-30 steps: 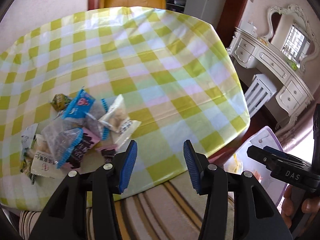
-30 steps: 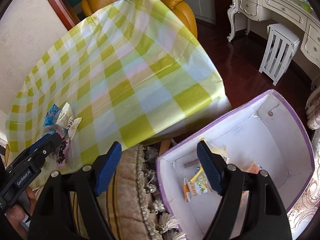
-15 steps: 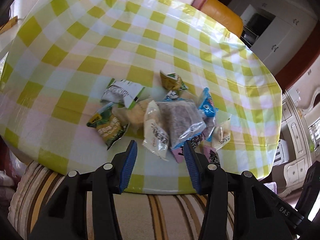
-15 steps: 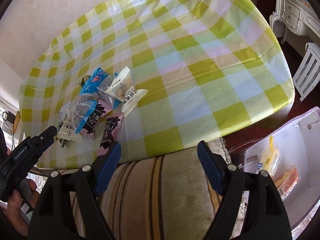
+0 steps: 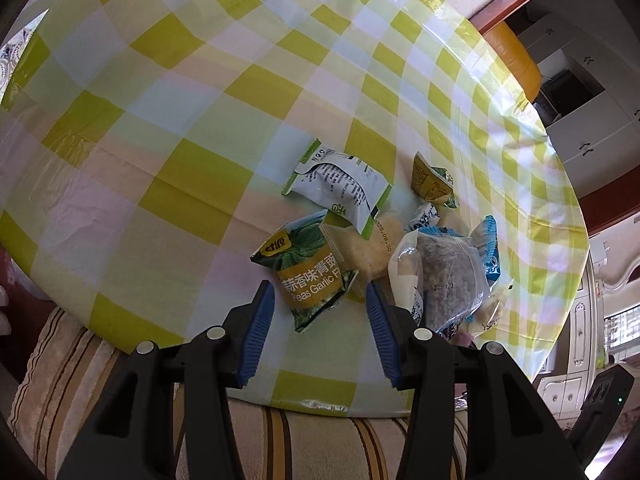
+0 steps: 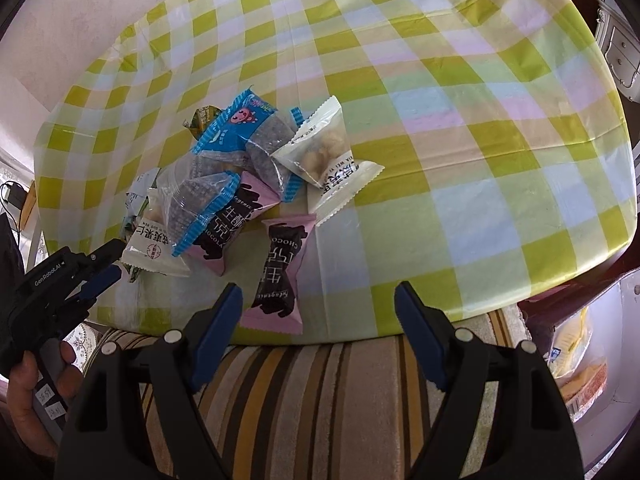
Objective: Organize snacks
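Observation:
A pile of snack packets lies near the table's front edge. In the left wrist view a green garlic-peas packet (image 5: 308, 276) is closest, with a white packet (image 5: 340, 184) and a clear blue-edged packet (image 5: 452, 276) behind and right of it. My left gripper (image 5: 320, 320) is open, and the green packet's near end lies between its blue pads without touching them. In the right wrist view my right gripper (image 6: 318, 320) stands wide open just in front of a pink chocolate packet (image 6: 280, 276). The left gripper (image 6: 92, 276) shows at the pile's left side.
A green and yellow checked cloth covers the round table (image 6: 460, 160). A striped cushion (image 6: 320, 392) sits below its front edge. A purple-rimmed box (image 6: 624, 280) holding some snacks (image 6: 576, 360) stands to the lower right. A white dresser (image 5: 588, 320) is far right.
Both grippers swung left from the box side to the snack pile. The left one rolled and came down close over the green packet. The box slid to the right edge of the right view.

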A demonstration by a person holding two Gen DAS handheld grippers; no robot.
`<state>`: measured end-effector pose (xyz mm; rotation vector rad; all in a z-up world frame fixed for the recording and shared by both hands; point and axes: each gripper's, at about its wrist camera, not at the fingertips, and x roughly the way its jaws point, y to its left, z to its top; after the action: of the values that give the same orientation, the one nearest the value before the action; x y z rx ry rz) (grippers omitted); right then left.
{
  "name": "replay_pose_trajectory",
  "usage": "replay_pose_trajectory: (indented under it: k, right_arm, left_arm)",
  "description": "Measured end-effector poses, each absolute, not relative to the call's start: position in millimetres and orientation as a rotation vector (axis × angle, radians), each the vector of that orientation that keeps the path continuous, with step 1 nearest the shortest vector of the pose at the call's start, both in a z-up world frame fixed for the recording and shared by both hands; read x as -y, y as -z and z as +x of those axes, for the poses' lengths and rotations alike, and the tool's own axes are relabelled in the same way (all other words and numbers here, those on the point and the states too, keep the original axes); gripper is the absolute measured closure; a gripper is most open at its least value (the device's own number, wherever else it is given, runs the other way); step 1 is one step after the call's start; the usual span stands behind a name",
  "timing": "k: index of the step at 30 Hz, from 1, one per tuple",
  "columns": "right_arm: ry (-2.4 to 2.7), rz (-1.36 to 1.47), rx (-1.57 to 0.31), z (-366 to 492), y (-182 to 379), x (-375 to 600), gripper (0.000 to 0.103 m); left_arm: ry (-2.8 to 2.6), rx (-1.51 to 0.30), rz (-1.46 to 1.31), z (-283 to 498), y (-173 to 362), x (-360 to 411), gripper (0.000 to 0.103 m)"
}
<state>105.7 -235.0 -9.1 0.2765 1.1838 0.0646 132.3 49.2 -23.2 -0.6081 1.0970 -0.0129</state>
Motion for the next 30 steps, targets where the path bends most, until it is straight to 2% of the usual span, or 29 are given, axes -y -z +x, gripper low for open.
replay_pose_trajectory:
  k: [23,24,25,26,28,30]
  right_arm:
    - [-0.056,0.173,-1.272,142,34,214,0.025]
    - [-0.056,0.169,-1.273,143,34,213,0.027]
    - [-0.044,0.155,-1.270,143,34,212,0.030]
    - [-0.038,0.146,-1.269,143,33,212,0.038]
    - [-0.031,0.134,-1.265,143,33,212,0.042]
    - [-0.029,0.135,-1.263,143,33,213,0.054]
  left_arm:
    - [-0.048,-1.125,-0.491,157,31,-46,0.057]
    - [-0.053,-1.128,-0.471,157,30,-44,0.059]
    - [-0.060,-1.130,-0.451,157,30,-43,0.069]
    - [-0.051,-1.134,-0.448,158,31,-42,0.070]
    - [-0.051,-1.133,-0.418,158,30,-39,0.071]
    - [-0.049,-1.131,-0.410,158,29,-38,0.072]
